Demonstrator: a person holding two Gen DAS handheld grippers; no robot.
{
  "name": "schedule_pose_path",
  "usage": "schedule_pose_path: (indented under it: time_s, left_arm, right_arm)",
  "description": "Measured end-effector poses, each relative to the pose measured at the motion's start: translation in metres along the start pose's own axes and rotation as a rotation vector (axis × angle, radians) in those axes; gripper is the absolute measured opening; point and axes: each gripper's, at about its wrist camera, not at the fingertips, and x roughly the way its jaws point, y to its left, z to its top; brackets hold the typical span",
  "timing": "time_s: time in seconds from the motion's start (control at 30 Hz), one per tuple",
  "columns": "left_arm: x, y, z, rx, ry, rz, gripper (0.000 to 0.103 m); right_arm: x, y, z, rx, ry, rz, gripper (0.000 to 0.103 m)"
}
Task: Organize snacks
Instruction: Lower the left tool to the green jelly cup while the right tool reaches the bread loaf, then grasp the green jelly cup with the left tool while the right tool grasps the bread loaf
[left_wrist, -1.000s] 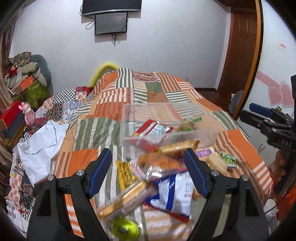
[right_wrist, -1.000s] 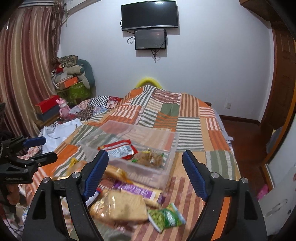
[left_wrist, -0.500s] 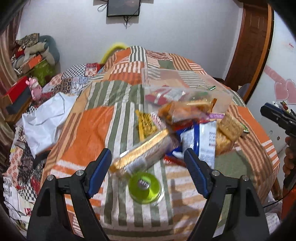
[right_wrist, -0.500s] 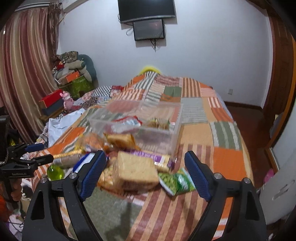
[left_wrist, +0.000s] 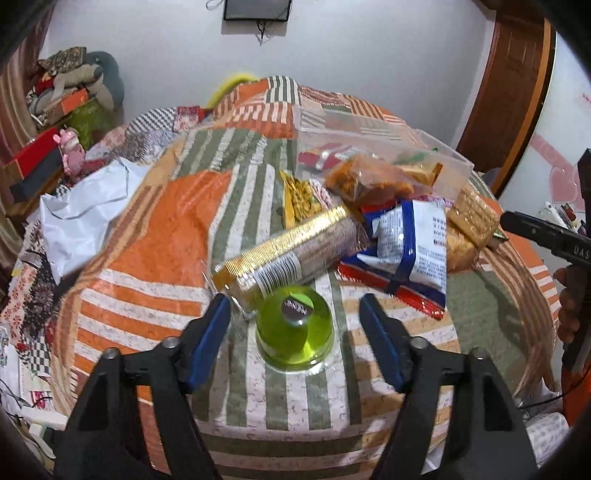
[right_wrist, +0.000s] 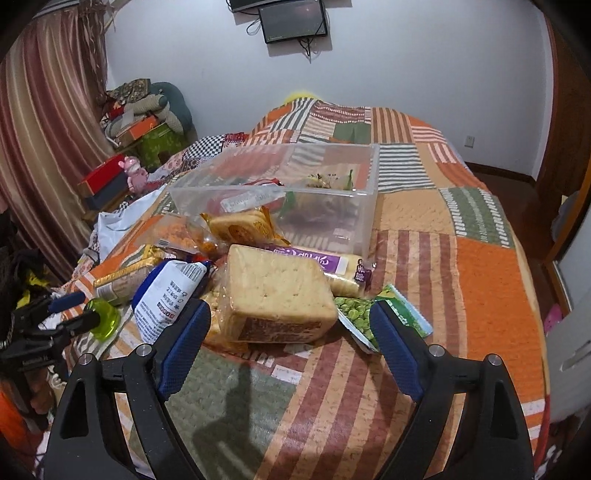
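Observation:
A green jelly cup (left_wrist: 295, 332) stands on the striped quilt between the jaws of my left gripper (left_wrist: 295, 310). The jaws are closing, and gaps remain on both sides of the cup. A gold biscuit roll (left_wrist: 291, 251) leans beside it, with a blue-and-white bag (left_wrist: 410, 236) further right. My right gripper (right_wrist: 290, 317) is open just in front of a square cracker pack (right_wrist: 273, 284), not touching it. A green pea packet (right_wrist: 369, 314) lies by its right finger. The clear plastic box (right_wrist: 365, 184) behind the pile holds a few packets.
A white plastic bag (left_wrist: 81, 206) lies on the bed's left side. Boxes and a pink toy (right_wrist: 133, 173) sit beyond that edge. The quilt (right_wrist: 480, 277) right of the pile is bare, and a wooden door (left_wrist: 513, 85) stands far right.
Both grippers have come down toward the snack pile. The left one now straddles the green cup and its jaws have narrowed. The right one sits closer to the cracker pack.

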Motion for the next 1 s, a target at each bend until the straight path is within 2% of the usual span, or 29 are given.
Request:
schedule_pose_path:
  time_s: [0.03, 0.23, 0.37, 0.47, 0.67, 0.7, 0.73, 0.83, 1.0]
  left_arm:
    - [0.002, 0.0, -0.001, -0.005, 0.009, -0.006, 0.061]
    - [0.004, -0.001, -0.002, -0.011, -0.004, -0.009, 0.061]
    - [0.016, -0.002, -0.004, -0.015, 0.045, -0.004, 0.057]
    - [0.017, -0.001, -0.006, -0.018, 0.038, -0.003, 0.057]
    - [0.019, -0.003, -0.005, -0.014, 0.029, 0.003, 0.055]
    - [0.019, -0.004, -0.005, -0.014, 0.027, 0.013, 0.054]
    - [0.02, -0.004, -0.005, -0.012, 0.025, 0.023, 0.048]
    - [0.02, -0.006, -0.004, -0.011, 0.021, 0.038, 0.048]
    - [0.017, -0.009, -0.005, 0.002, 0.014, 0.039, 0.048]
  right_arm:
    - [0.001, 0.0, -0.001, 0.004, 0.004, 0.006, 0.086]
    - [0.009, -0.001, -0.002, 0.012, 0.029, 0.019, 0.086]
    - [0.013, -0.002, -0.001, 0.007, 0.031, 0.029, 0.086]
    - [0.015, -0.001, 0.001, 0.001, 0.032, 0.035, 0.086]
    - [0.027, -0.009, 0.005, 0.054, 0.078, 0.099, 0.086]
    - [0.029, -0.01, 0.005, 0.057, 0.082, 0.101, 0.085]
    - [0.029, -0.009, 0.005, 0.054, 0.084, 0.099, 0.085]
    - [0.028, -0.004, 0.005, 0.037, 0.083, 0.084, 0.08]
    - [0.023, -0.004, 0.004, 0.041, 0.069, 0.07, 0.077]
